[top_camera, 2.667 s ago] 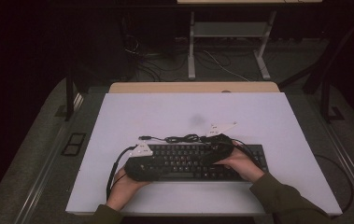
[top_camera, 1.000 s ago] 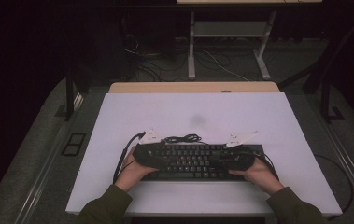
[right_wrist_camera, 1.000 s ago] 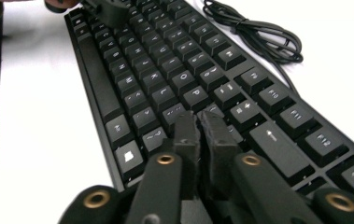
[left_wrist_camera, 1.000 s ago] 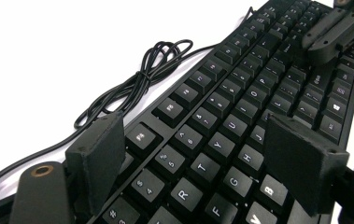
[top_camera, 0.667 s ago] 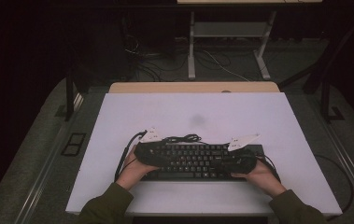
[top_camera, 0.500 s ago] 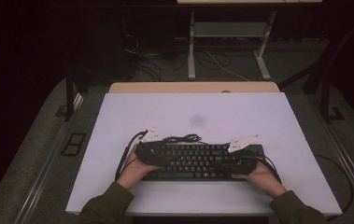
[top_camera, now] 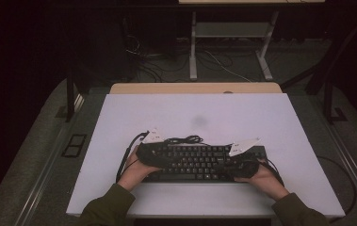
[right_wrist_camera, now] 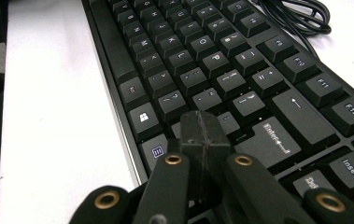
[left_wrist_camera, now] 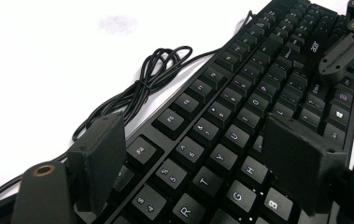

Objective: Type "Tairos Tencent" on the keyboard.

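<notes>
Black keyboard (top_camera: 199, 162) lies at the near side of the white table (top_camera: 214, 113). Since a moment ago the right gripper (right_wrist_camera: 205, 135) has settled over the right-hand keys, fingers shut empty; the left gripper (left_wrist_camera: 198, 154) hovers open above the letters, seemingly ready to type.

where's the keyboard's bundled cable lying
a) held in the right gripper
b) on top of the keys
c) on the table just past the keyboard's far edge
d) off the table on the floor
c: the coiled cable rests on the white table just beyond the keyboard's far edge, clear of the keys; the right gripper is shut over the keys with nothing between its fingers.
</notes>
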Demonstrator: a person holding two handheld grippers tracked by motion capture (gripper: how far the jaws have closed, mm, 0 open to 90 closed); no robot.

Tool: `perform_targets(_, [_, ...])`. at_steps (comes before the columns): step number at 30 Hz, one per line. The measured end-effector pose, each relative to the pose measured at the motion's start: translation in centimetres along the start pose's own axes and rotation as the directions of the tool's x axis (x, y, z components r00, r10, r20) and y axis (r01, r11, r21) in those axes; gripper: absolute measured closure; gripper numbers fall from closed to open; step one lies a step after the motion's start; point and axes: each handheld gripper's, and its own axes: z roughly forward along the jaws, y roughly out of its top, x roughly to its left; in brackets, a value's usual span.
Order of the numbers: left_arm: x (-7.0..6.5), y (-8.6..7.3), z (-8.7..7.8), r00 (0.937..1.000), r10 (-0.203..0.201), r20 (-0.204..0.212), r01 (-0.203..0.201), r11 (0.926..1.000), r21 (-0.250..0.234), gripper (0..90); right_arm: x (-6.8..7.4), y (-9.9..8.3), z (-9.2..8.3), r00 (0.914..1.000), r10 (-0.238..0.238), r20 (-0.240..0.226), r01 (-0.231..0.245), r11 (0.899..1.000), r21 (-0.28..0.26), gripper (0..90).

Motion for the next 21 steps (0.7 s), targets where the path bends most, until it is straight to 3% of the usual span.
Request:
perform_targets(4, [0.04, 0.0, -0.05, 1.0, -0.003, 0.0, 0.003, 1.0, 0.002, 24.5, -0.02, -0.01, 0.01, 1.0, -0.001, -0.001, 0.001, 1.0, -0.001, 89.3])
perform_targets(8, [0.04, -0.01, -0.13, 1.0, -0.001, 0.003, 0.001, 0.9999, 0.011, 33.8, -0.01, -0.01, 0.0, 1.0, -0.002, -0.001, 0.002, 1.0, 0.0, 89.4])
perform_targets(17, [-0.16, 0.05, -0.21, 1.0, 0.004, 0.008, -0.005, 0.9991, 0.042, 65.0, 0.04, -0.01, 0.0, 1.0, -0.004, 0.001, 0.004, 1.0, 0.001, 89.3])
perform_targets(21, [-0.16, 0.12, -0.22, 0.9995, 0.009, 0.029, -0.011, 0.9984, 0.056, 78.4, 0.04, -0.01, 0.01, 1.0, -0.004, 0.001, 0.004, 1.0, 0.001, 89.4])
